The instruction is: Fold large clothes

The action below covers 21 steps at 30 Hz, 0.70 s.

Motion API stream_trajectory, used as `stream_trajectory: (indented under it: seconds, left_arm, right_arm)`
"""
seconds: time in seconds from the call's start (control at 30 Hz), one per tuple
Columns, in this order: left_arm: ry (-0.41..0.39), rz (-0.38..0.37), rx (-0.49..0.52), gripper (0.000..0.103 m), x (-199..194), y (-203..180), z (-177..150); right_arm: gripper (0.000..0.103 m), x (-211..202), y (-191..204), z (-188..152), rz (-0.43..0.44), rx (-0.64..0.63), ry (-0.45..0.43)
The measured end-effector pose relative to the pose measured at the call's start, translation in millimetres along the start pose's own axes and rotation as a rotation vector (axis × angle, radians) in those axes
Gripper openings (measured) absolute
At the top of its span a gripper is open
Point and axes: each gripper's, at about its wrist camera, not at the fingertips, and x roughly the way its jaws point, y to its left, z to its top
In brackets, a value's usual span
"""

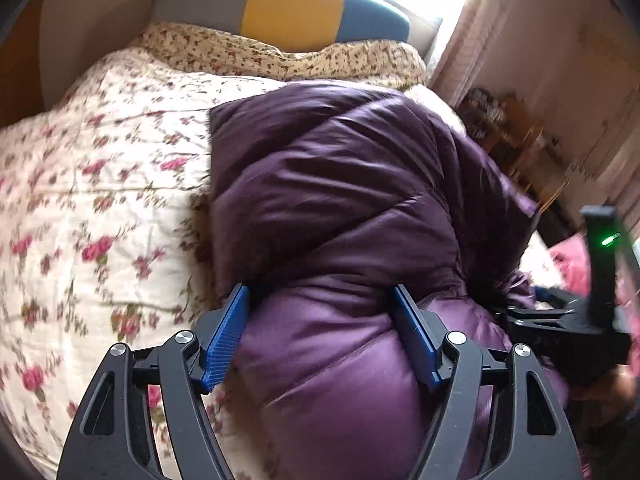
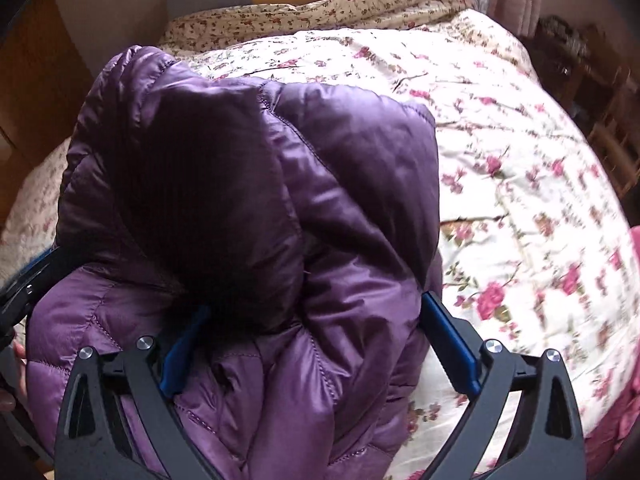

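A purple quilted puffer jacket (image 1: pixel 340 200) lies bunched and folded over on the flowered bedspread (image 1: pixel 100 200). My left gripper (image 1: pixel 320 290) straddles a thick roll of the jacket's near edge. Its blue pads (image 1: pixel 226 340) stand wide, and the puffy fabric fills the gap without looking squeezed. In the right wrist view the same jacket (image 2: pixel 248 184) rises in a heap. My right gripper (image 2: pixel 316 304) is open around its near fold, and bedspread shows between the fabric and the right-hand pad (image 2: pixel 452 344). Each gripper shows at the edge of the other's view.
The bedspread (image 2: pixel 520 160) stretches bare on either side of the jacket. At the head are a small-flowered pillow (image 1: pixel 280 52) and a grey, yellow and blue headboard (image 1: pixel 292 4). Wooden furniture (image 1: pixel 520 140) stands past the right bed edge, near pink cloth (image 1: pixel 572 264).
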Motion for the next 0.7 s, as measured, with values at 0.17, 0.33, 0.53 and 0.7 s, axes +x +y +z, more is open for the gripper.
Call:
stream_trajectory:
  seconds: [0.17, 0.33, 0.53, 0.7]
  left_arm:
    - [0.047, -0.123, -0.149, 0.077, 3, 33, -10]
    - [0.118, -0.316, -0.265, 0.07, 27, 46, -14]
    - [0.071, -0.369, -0.232, 0.058, 3, 46, -11]
    - [0.001, -0.33, -0.235, 0.058, -40, 75, -10]
  right_arm:
    - [0.079, 4, -11, -3, 0.15, 0.061, 0.003]
    - [0.049, -1, -14, -5, 0.257, 0.085, -0.003]
    - [0.031, -22, 8, -12, 0.299, 0.067, -0.045]
    - [0.028, -25, 65, -8, 0.366, -0.011, -0.053]
